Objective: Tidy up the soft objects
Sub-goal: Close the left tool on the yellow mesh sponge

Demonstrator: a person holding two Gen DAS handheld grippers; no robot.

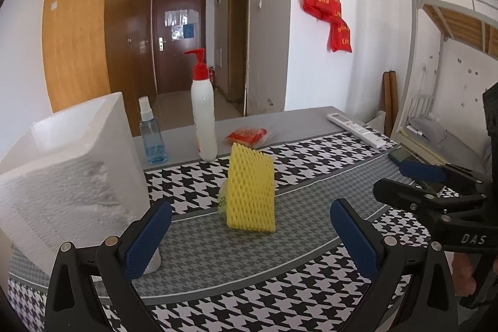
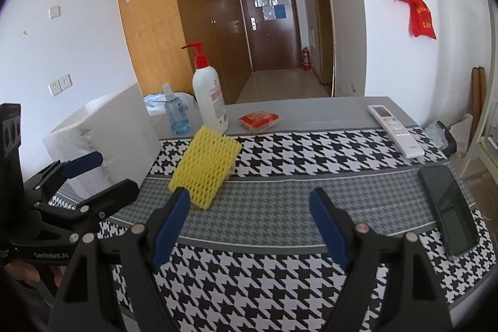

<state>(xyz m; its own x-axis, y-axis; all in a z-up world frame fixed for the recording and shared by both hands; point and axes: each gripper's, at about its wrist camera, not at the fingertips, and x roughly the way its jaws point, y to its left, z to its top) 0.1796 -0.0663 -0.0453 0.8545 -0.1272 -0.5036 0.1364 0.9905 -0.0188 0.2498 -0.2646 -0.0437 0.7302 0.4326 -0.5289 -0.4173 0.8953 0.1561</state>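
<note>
Left wrist view: yellow foam mesh sleeve (image 1: 251,190) is seen ahead between the wide-spread left gripper (image 1: 250,234); right gripper (image 2: 249,223) is held wide too, empty.

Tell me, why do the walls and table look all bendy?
Left wrist view: the fisheye lens curves the wooden wardrobe and the table edge, with dark corners. Right wrist view: same bulging, the door stays fairly straight mid-frame, and the far right edge looks smeared.

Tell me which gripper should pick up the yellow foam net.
Left, probably. The yellow foam net sits centred between the open left gripper fingers in its own view. For the open right gripper, the net lies off to the left, beyond its left finger.
</note>
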